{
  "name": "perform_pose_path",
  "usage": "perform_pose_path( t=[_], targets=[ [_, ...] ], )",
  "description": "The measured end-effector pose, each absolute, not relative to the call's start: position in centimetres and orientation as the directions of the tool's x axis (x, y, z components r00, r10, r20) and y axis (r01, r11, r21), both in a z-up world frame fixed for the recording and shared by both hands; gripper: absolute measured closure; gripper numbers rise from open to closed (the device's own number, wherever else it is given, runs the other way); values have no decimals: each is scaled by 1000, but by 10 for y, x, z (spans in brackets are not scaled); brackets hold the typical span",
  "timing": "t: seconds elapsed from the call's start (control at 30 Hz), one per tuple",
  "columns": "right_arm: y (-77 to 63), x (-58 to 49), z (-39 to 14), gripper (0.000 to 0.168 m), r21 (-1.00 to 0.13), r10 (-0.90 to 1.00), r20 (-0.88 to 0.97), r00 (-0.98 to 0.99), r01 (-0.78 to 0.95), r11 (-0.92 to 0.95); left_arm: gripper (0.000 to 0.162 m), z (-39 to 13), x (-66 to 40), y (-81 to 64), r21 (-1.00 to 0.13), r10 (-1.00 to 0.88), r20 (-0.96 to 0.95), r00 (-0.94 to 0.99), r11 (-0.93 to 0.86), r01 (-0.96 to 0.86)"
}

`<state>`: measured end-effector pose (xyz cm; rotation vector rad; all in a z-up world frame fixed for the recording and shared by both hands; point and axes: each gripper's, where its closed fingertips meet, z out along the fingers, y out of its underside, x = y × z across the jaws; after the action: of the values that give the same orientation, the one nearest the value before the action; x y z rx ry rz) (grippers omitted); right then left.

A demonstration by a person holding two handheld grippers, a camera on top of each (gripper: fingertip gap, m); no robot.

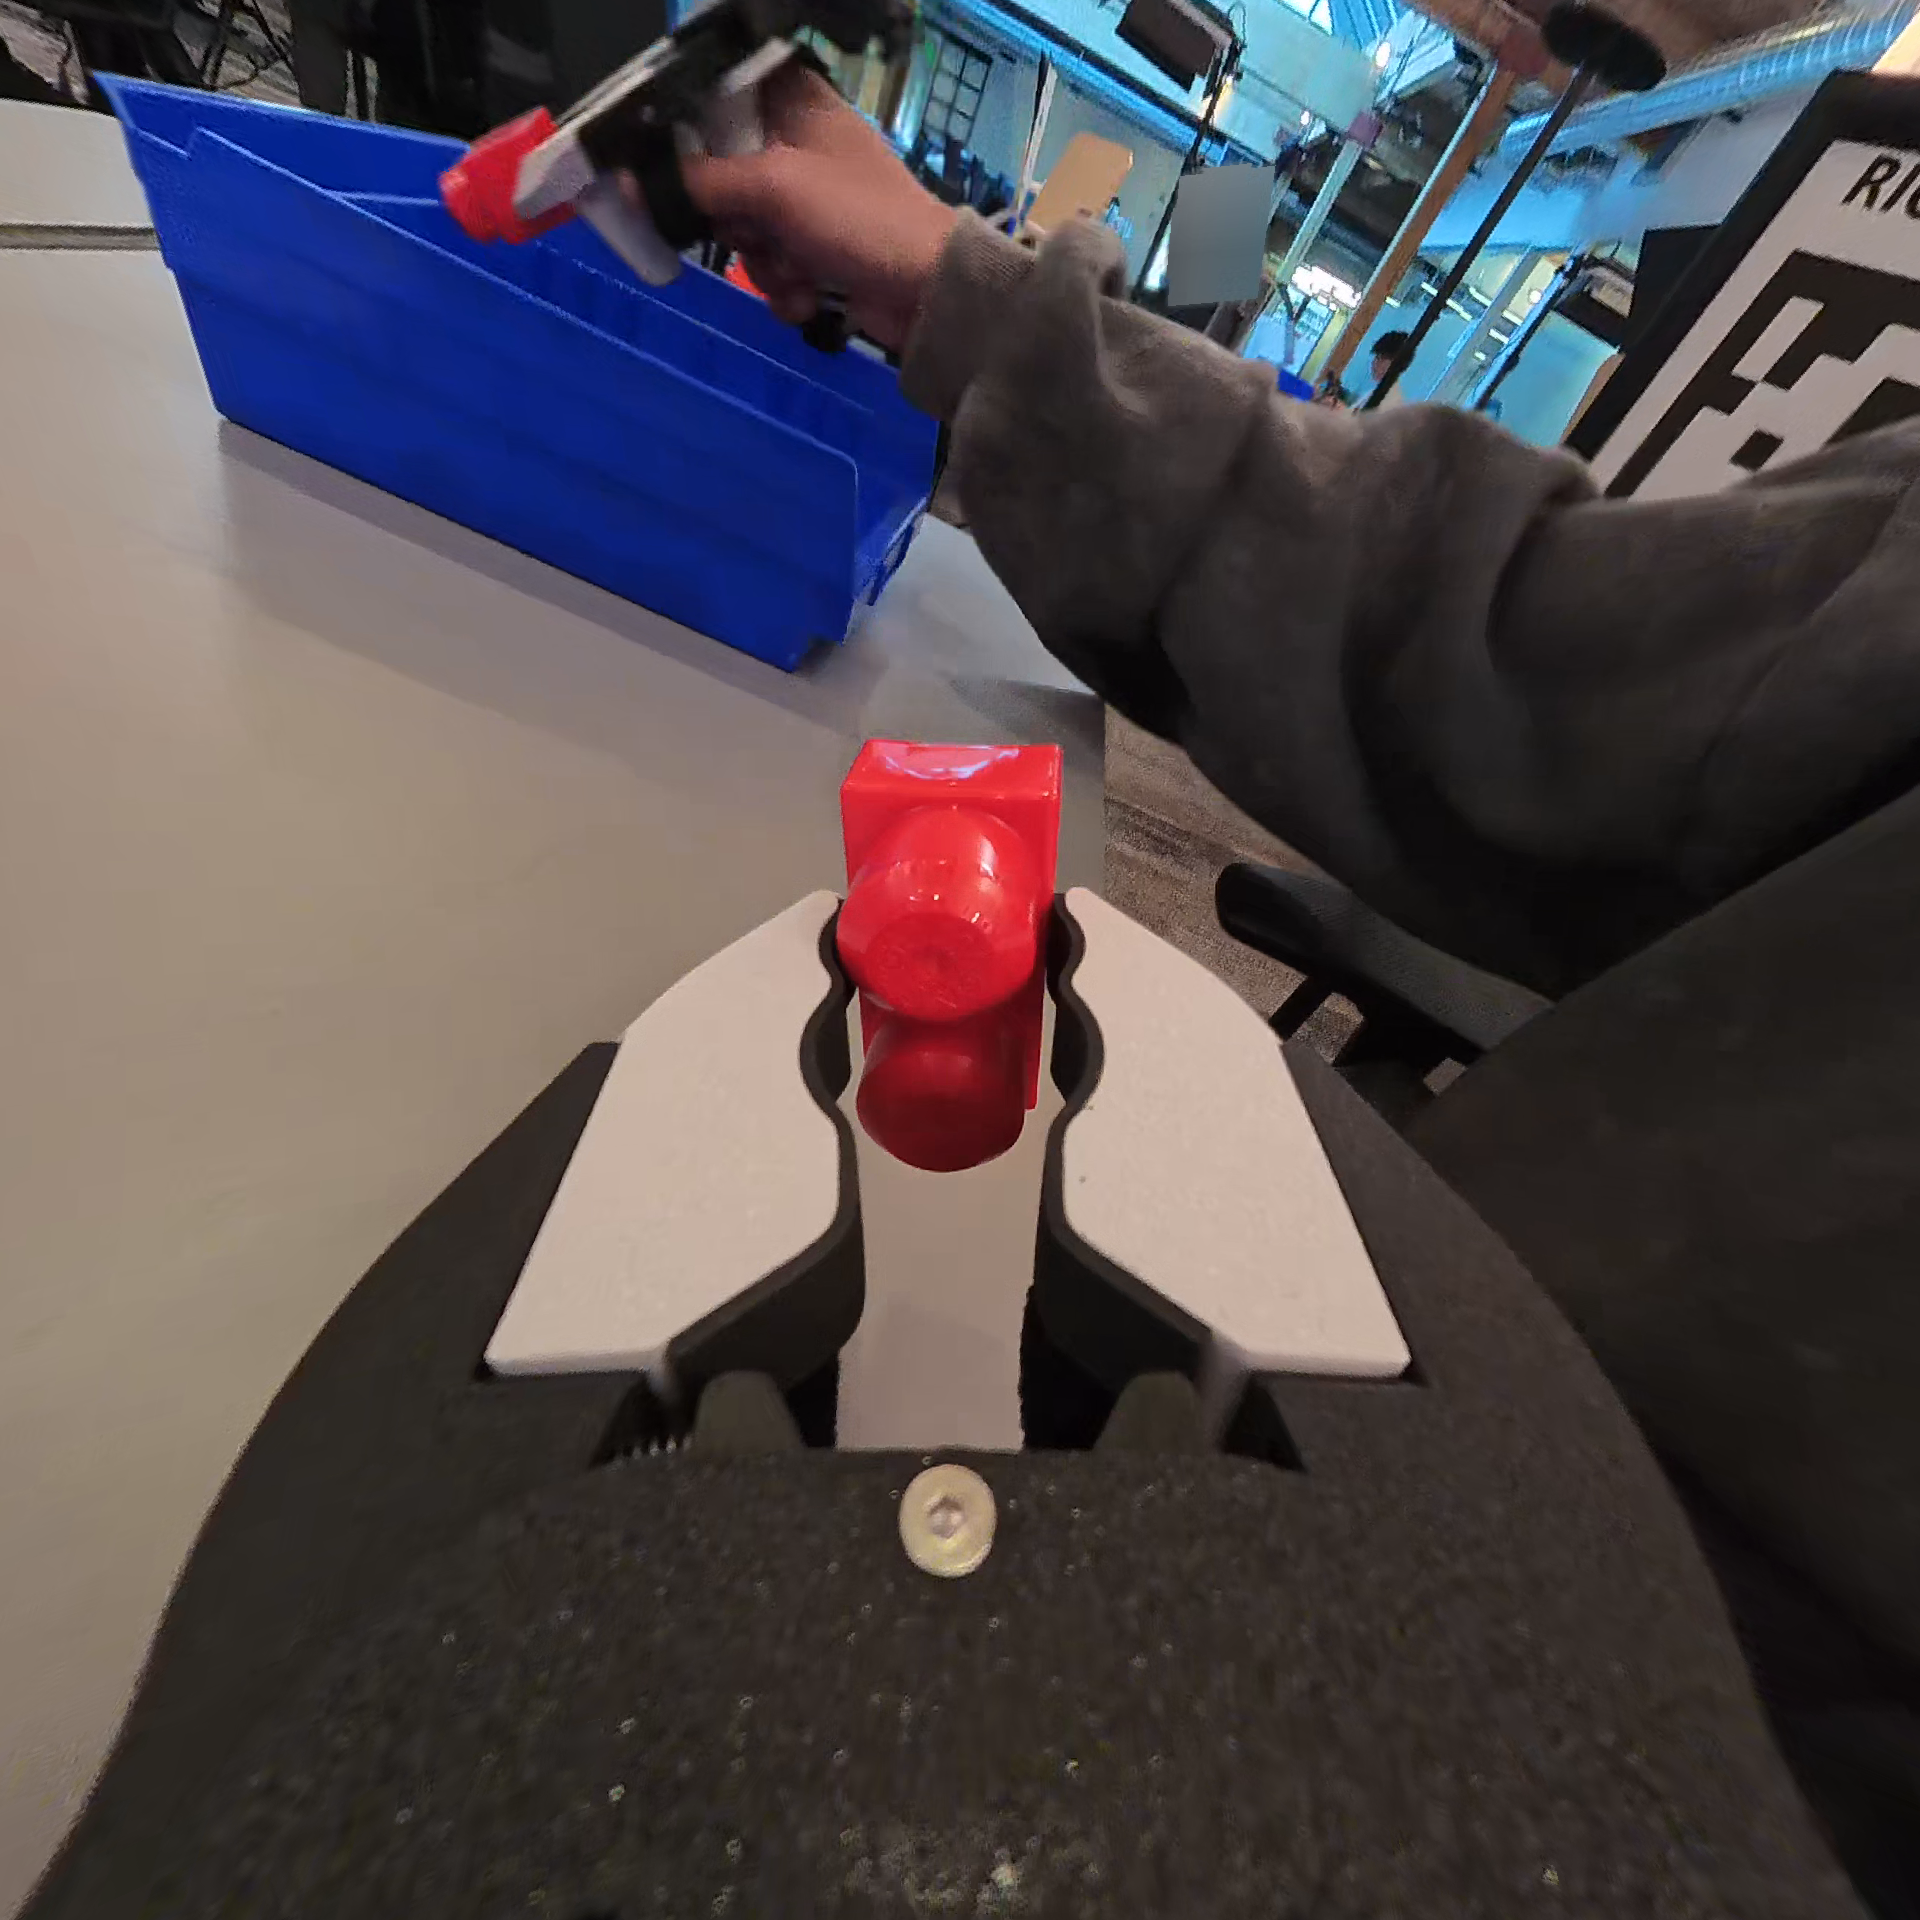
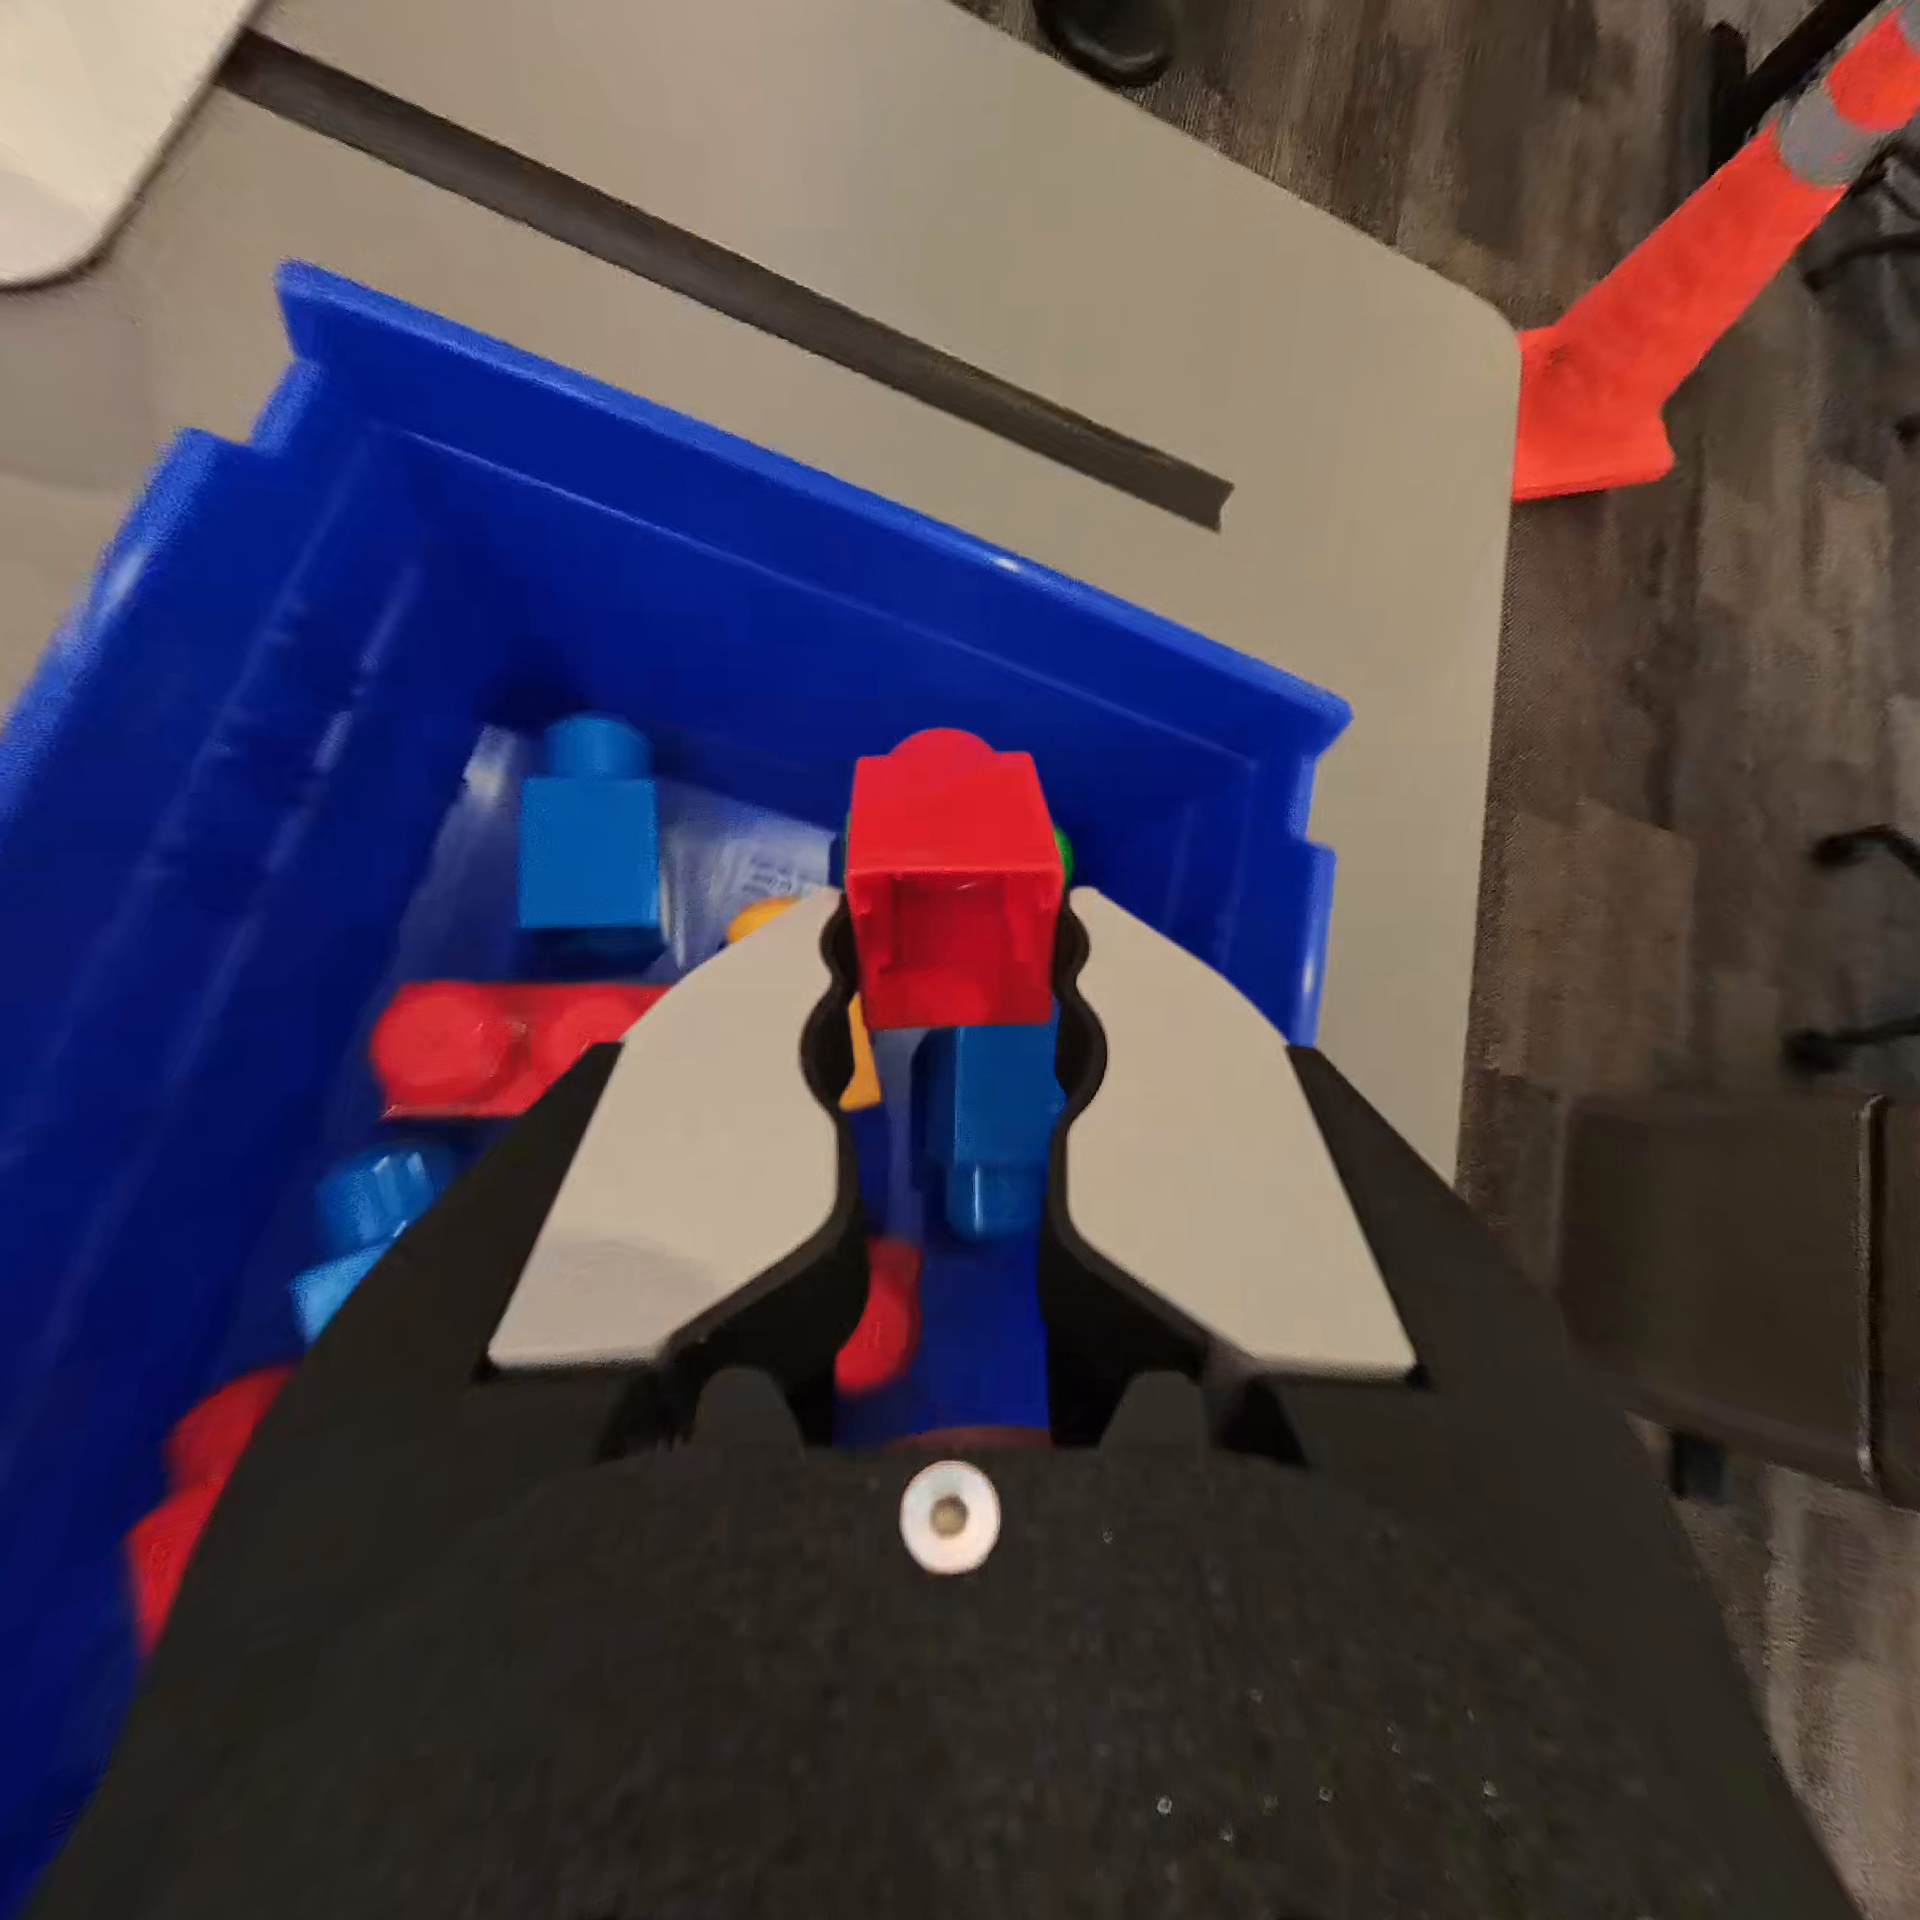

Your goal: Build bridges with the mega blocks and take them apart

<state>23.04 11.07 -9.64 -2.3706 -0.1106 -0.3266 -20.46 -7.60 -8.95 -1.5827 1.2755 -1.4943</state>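
My left gripper (image 1: pixel 948 935) is shut on a long red block (image 1: pixel 951 914) with two studs showing, held above the grey table near its right edge. My right gripper (image 2: pixel 951 925) is shut on a small red one-stud block (image 2: pixel 951 899), open underside toward the camera, held over the blue bin (image 2: pixel 727 582). In the left wrist view the right gripper (image 1: pixel 582 197) shows far off with its red block (image 1: pixel 494 192) above the bin (image 1: pixel 540 436). The bin holds several loose blocks: blue ones (image 2: pixel 587 842), red ones (image 2: pixel 468 1049) and an orange one partly hidden.
The grey table (image 1: pixel 312 831) has a dark seam (image 2: pixel 727 281) behind the bin. A person's grey sleeve (image 1: pixel 1351 582) reaches across at the right. A black chair arm (image 1: pixel 1351 956) stands past the table edge. An orange stand (image 2: pixel 1662 353) is on the floor. One gripper's finger ends stand about 45 cm off the other's.
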Motion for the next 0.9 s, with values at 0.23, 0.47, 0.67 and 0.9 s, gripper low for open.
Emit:
perform_pose_path(
  t=[0.23,0.47,0.67,0.9],
  targets=[
    [120,255,-145,116,-549,-114,303,946,76,-832,127,-101,-204,-82,-898,-919,380,-106,-338,-281],
    [78,229,-77,99,-712,-130,266,955,104,-694,127,-100,-213,-77,-899,-922,379,-81,-346,-269],
    [-35,53,-27,119,-973,202,-153,967,-111,-202,127,-103,-216,-72,-891,-919,389,-63,-358,-280],
    [-114,-26,-78,125,-992,279,-3,960,34,-125,127,-100,-206,-73,-888,-920,388,-59,-356,-291]
  ],
)
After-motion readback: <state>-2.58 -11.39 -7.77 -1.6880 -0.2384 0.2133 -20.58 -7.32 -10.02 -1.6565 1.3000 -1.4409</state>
